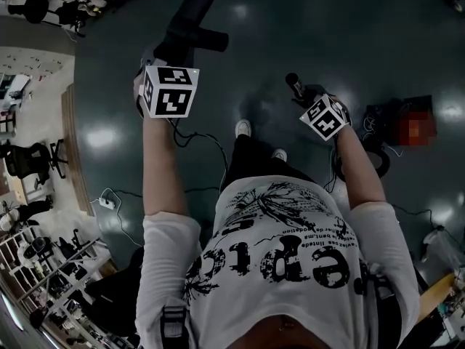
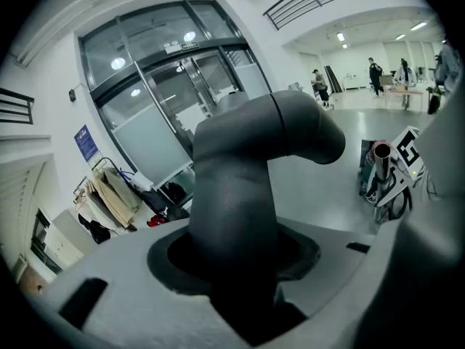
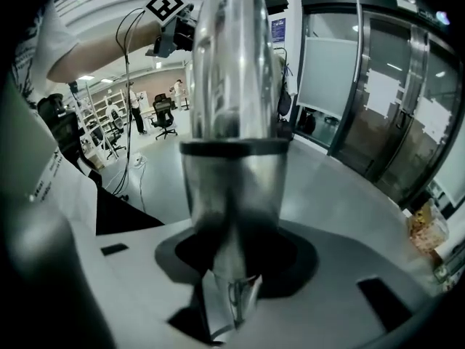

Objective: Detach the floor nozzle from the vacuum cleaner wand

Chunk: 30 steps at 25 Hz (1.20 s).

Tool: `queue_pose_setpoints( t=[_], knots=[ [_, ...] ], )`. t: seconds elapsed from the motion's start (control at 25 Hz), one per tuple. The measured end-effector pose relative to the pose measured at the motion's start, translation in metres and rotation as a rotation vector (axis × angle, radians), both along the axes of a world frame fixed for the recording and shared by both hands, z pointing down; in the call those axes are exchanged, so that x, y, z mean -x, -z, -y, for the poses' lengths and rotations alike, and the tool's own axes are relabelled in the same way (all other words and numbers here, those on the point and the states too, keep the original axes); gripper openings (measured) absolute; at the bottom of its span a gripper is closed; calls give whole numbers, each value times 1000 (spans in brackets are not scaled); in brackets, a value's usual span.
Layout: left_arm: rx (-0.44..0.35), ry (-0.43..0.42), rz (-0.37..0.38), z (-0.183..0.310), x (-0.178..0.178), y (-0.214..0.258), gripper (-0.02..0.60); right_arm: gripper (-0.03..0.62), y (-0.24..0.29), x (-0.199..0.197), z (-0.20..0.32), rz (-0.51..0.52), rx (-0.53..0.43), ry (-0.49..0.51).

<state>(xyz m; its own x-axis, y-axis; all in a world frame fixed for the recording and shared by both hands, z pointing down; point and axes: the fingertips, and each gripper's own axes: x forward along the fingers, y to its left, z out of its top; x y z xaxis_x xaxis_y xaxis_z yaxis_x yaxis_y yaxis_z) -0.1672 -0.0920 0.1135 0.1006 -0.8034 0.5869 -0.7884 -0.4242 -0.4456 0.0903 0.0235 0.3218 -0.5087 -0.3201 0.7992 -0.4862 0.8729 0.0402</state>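
Clamping unseen from the head view, left tongs (image 2: 243,304) grip the grey elbow (image 2: 247,166), right tongs (image 3: 229,304) the metal wand (image 3: 232,122).

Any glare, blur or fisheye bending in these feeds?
Head view: dim, light glare spots on the floor. Left gripper view: bright, door frames bowed by fisheye, dark tube soft up close. Right gripper view: reflections streak the metal wand, blurred near the jaws.

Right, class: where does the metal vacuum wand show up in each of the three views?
Head view: the metal wand pokes up-left from the right gripper, right of centre.
Left gripper view: wand small, near the right edge, beside a marker cube.
Right gripper view: wand fills the centre, held in the gripper.
Shared landmark: the glass doors, in both gripper views only.
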Motion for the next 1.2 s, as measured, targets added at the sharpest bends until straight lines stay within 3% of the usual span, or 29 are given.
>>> queue_pose_setpoints(
  t=[0.28,0.44,0.76,1.2],
  knots=[
    [64,10,-30,3,-3,-34,192,140,-4,12,7,14,32,2],
    [155,39,-108,5,-2,-89,192,140,-28,14,13,-16,61,3],
    [379,65,-188,9,-3,-278,192,140,-147,5,44,-117,147,-9],
    [485,-14,-189,57,0,-584,193,140,-409,17,118,-193,175,-34]
  ],
)
